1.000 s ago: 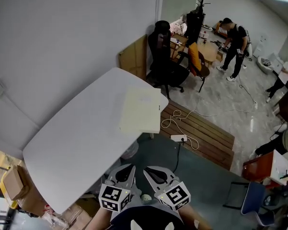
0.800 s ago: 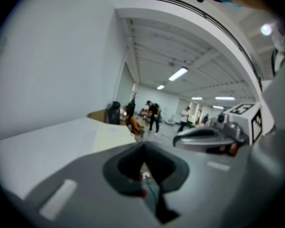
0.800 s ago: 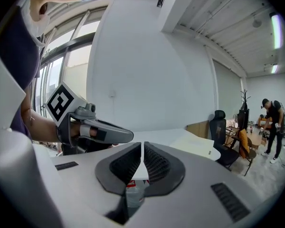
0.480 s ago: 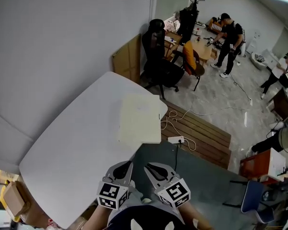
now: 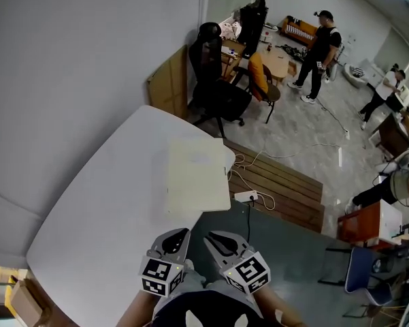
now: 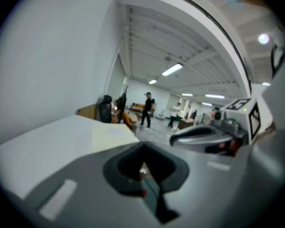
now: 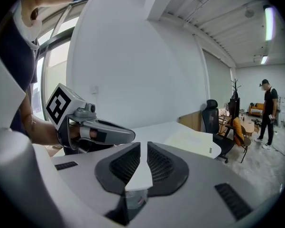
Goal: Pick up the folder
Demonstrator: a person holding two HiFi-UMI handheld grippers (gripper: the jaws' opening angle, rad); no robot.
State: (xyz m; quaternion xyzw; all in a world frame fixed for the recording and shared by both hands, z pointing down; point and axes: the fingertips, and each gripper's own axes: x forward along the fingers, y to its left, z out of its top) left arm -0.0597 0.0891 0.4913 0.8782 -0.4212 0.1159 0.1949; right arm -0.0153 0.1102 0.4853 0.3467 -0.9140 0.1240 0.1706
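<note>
**On the white table, a folder lies flat with both grippers short of it**

On the table (image 5: 109, 210), at its far right corner, the folder (image 5: 197, 176) lies flat. It is pale cream, and nothing rests on it. Its right edge runs along the table's right edge, and one corner seems to reach a little past that edge, although the steep head view does not make this sure.

At the near edge of the table, the left gripper (image 5: 175, 239) and the right gripper (image 5: 221, 242) are held side by side, close to the person's body, both pointing toward the folder. They are well apart from it and touch neither the folder nor the table. In the left gripper view the jaws are pressed together with nothing between them. In the right gripper view the jaws meet at their tips and leave only a thin wedge behind, and this gripper is empty too.

Beyond the far corner of the table stands a black office chair (image 5: 214, 90). To the right of the table, wooden boards (image 5: 286, 189) lie on the floor with a power strip (image 5: 247, 196) and a white cable on them. Farther behind the chair a person (image 5: 320, 46) in dark clothes is standing.
</note>
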